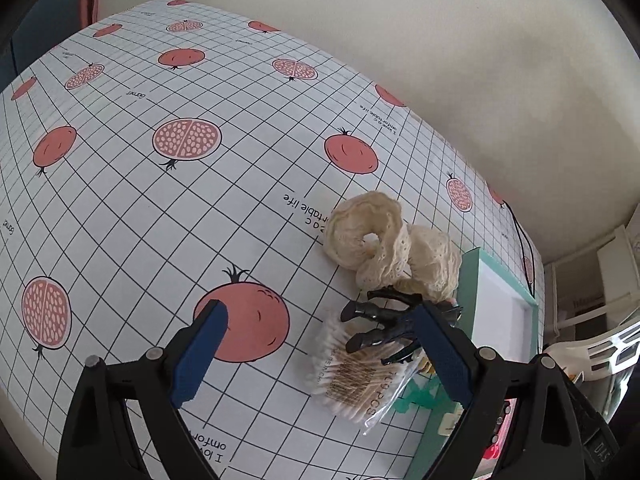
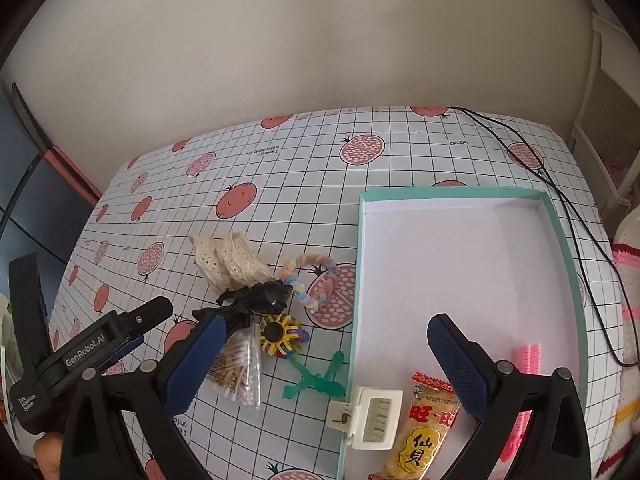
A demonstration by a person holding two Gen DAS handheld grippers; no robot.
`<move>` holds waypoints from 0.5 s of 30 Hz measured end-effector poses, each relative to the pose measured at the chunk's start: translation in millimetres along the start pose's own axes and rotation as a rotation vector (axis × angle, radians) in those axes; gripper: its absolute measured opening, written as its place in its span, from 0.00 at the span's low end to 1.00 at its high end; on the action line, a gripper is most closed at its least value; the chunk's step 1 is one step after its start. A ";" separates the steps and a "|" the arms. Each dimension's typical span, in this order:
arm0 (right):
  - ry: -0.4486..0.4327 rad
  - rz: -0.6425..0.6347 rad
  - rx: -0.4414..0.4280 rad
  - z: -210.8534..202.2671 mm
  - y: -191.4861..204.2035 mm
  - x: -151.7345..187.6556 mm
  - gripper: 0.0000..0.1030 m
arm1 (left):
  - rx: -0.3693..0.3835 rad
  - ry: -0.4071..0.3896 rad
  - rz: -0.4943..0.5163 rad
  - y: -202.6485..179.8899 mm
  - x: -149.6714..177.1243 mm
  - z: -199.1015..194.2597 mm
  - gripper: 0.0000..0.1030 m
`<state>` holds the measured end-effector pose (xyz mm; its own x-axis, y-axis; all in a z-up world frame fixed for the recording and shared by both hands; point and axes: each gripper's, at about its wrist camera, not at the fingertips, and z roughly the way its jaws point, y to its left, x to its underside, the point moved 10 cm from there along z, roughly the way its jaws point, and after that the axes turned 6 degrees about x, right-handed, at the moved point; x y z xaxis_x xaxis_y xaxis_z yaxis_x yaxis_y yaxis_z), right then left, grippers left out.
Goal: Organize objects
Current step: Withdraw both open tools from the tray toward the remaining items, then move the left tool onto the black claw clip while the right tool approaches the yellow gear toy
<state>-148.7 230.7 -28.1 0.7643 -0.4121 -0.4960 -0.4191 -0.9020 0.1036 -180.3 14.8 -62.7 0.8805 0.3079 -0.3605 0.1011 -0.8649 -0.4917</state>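
My left gripper (image 1: 320, 311) is open just above the tablecloth, and its right finger (image 1: 440, 356) covers part of a black claw clip (image 1: 380, 318). That clip lies on a bag of cotton swabs (image 1: 352, 376), in front of a cream lace scrunchie (image 1: 372, 236). In the right wrist view my right gripper (image 2: 325, 325) is open and holds nothing, above the front left rim of the teal box (image 2: 560, 220). To its left are the left gripper (image 2: 150, 324), the claw clip (image 2: 260, 296), the scrunchie (image 2: 232, 264) and the swabs (image 2: 240, 372).
A pastel braided hair tie (image 2: 308, 276), a yellow-and-black round toy (image 2: 280, 336) and a green plastic piece (image 2: 316, 380) lie left of the box. The box holds a snack packet (image 2: 424, 428) and a pink comb (image 2: 528, 354); a white clip (image 2: 372, 416) sits on its rim. A black cable (image 2: 560, 184) runs behind.
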 end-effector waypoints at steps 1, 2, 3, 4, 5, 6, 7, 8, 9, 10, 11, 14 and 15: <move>0.005 -0.003 0.003 1.8 1.6 -0.9 0.98 | 0.003 0.002 0.003 -1.9 -0.9 2.6 0.91; 0.009 -0.008 0.008 4.1 3.0 -1.7 0.97 | 0.002 0.009 0.016 -4.0 -0.9 6.0 0.91; 0.012 -0.017 0.012 6.8 4.7 -2.2 0.96 | -0.011 0.020 0.031 -4.9 -0.6 10.3 0.91; 0.018 -0.028 0.013 10.1 6.2 -2.1 0.96 | -0.028 0.036 0.038 -5.0 -0.9 15.2 0.91; 0.023 -0.035 0.011 13.1 7.7 -1.8 0.95 | -0.028 0.044 0.034 -4.9 -2.1 18.5 0.90; 0.028 -0.042 0.010 15.9 8.5 -1.5 0.94 | -0.016 0.048 0.026 -6.6 -3.9 21.4 0.90; 0.033 -0.050 0.009 18.9 9.4 -0.8 0.93 | -0.005 0.048 0.020 -8.0 -5.4 23.4 0.90; 0.036 -0.060 0.008 21.9 10.8 -0.3 0.93 | 0.001 0.048 0.022 -9.8 -6.4 25.5 0.90; 0.040 -0.069 0.010 25.2 11.7 0.7 0.92 | 0.007 0.050 0.029 -11.2 -6.7 27.9 0.90; 0.047 -0.074 0.012 29.1 12.9 1.5 0.91 | 0.013 0.052 0.034 -11.9 -6.3 30.0 0.90; 0.052 -0.074 0.009 32.6 13.8 2.6 0.90 | 0.015 0.053 0.031 -10.5 -5.8 31.7 0.90; 0.089 -0.062 -0.007 44.3 18.5 8.9 0.87 | 0.008 0.072 0.005 -2.1 -2.9 36.0 0.90; 0.100 -0.068 -0.005 47.6 20.2 11.2 0.86 | 0.000 0.071 0.002 0.9 -2.8 35.7 0.90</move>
<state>-171.9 214.0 -72.6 0.8361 -0.3606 -0.4134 -0.3623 -0.9289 0.0775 -199.2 27.3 -90.4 0.9112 0.2774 -0.3047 0.0991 -0.8653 -0.4913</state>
